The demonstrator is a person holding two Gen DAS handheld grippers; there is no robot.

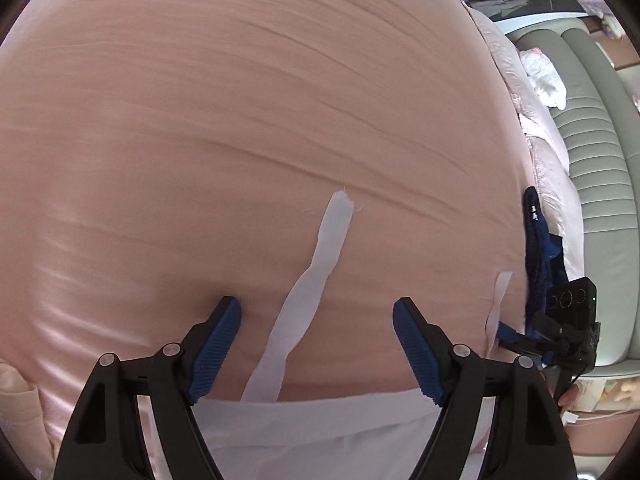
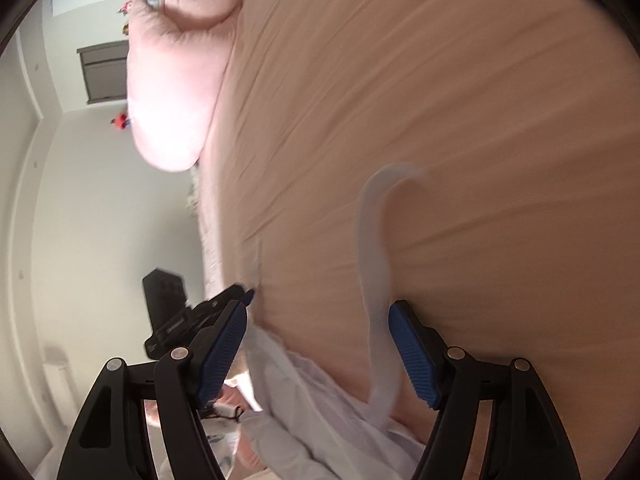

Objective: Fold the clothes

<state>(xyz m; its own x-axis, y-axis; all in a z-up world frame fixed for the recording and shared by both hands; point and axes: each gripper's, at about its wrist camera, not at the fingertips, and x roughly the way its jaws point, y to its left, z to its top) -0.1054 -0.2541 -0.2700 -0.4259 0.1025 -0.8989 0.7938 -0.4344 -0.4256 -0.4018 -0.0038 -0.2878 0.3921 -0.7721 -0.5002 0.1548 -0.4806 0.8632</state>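
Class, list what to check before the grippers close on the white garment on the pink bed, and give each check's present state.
1. Left gripper open: ok.
2. Right gripper open: ok.
3. Strap between left pads: ok.
4. Other strap beside right pad: ok.
5. Garment lying flat: not ok, rumpled in the right view.
6. Whole garment visible: cannot tell its outline.

A white garment [image 1: 320, 428] with white straps [image 1: 320, 264] lies on a plain peach-pink sheet [image 1: 240, 100].
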